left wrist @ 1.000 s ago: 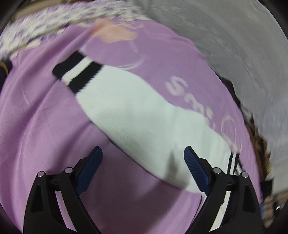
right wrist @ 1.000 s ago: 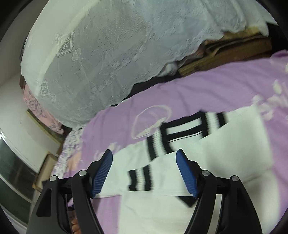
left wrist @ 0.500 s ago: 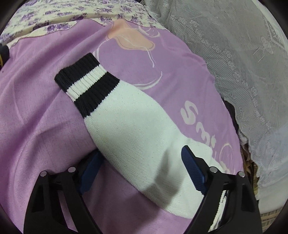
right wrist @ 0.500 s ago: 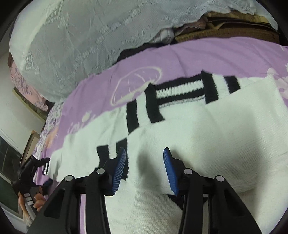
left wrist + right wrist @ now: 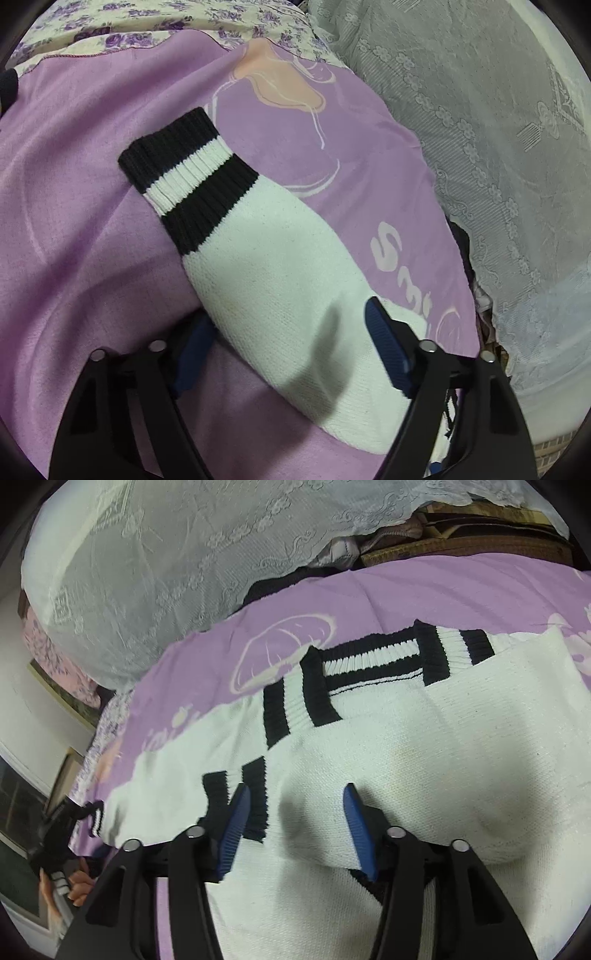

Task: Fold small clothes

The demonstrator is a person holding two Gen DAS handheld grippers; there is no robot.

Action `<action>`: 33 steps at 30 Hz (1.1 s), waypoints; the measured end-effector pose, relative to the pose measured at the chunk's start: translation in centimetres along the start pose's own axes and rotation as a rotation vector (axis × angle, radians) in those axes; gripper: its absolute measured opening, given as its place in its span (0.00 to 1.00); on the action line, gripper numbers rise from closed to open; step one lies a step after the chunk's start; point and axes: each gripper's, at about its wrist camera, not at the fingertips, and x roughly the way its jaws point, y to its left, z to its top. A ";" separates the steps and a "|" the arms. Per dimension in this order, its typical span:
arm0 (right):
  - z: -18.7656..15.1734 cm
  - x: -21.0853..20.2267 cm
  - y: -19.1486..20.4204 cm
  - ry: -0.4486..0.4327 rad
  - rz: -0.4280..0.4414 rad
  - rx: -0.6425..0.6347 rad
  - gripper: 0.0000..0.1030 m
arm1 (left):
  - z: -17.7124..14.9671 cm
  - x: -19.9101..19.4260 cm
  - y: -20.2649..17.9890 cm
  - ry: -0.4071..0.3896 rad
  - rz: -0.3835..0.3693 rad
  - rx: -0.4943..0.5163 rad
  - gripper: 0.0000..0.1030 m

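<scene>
A small white knit sweater with black-and-white ribbed trim lies on a purple blanket (image 5: 74, 229). In the left wrist view one sleeve (image 5: 266, 266) stretches away, its striped cuff (image 5: 184, 181) at the far end. My left gripper (image 5: 284, 350) is open and straddles the sleeve near the shoulder; the left finger sits under the sleeve's edge. In the right wrist view the sweater body (image 5: 461, 757) and striped collar (image 5: 369, 661) show, with the other sleeve folded across. My right gripper (image 5: 293, 834) is open, its jaws low over the folded sleeve beside its striped cuff (image 5: 236, 786).
A white lace cover (image 5: 498, 147) drapes over bulky things beside the blanket; it also shows in the right wrist view (image 5: 166, 561). A floral sheet (image 5: 129, 29) lies at the far edge. The person's hand with the other gripper (image 5: 62, 849) shows at the left.
Both grippers have moved down and closer to the sweater. The left now straddles the sleeve. The right's jaws narrowed, then opened wider over the folded sleeve.
</scene>
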 end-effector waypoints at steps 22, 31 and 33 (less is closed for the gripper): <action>0.6 -0.7 -0.9 -0.004 0.046 0.059 0.59 | 0.0 -0.7 0.4 -0.014 0.027 0.006 0.13; 1.9 -3.4 -1.2 -0.045 0.089 0.071 0.63 | -2.2 -3.0 -3.7 -0.028 -0.030 0.140 0.09; 2.2 -4.3 -1.3 -0.063 0.095 0.068 0.64 | -2.9 -3.4 -4.9 -0.030 -0.033 0.179 0.09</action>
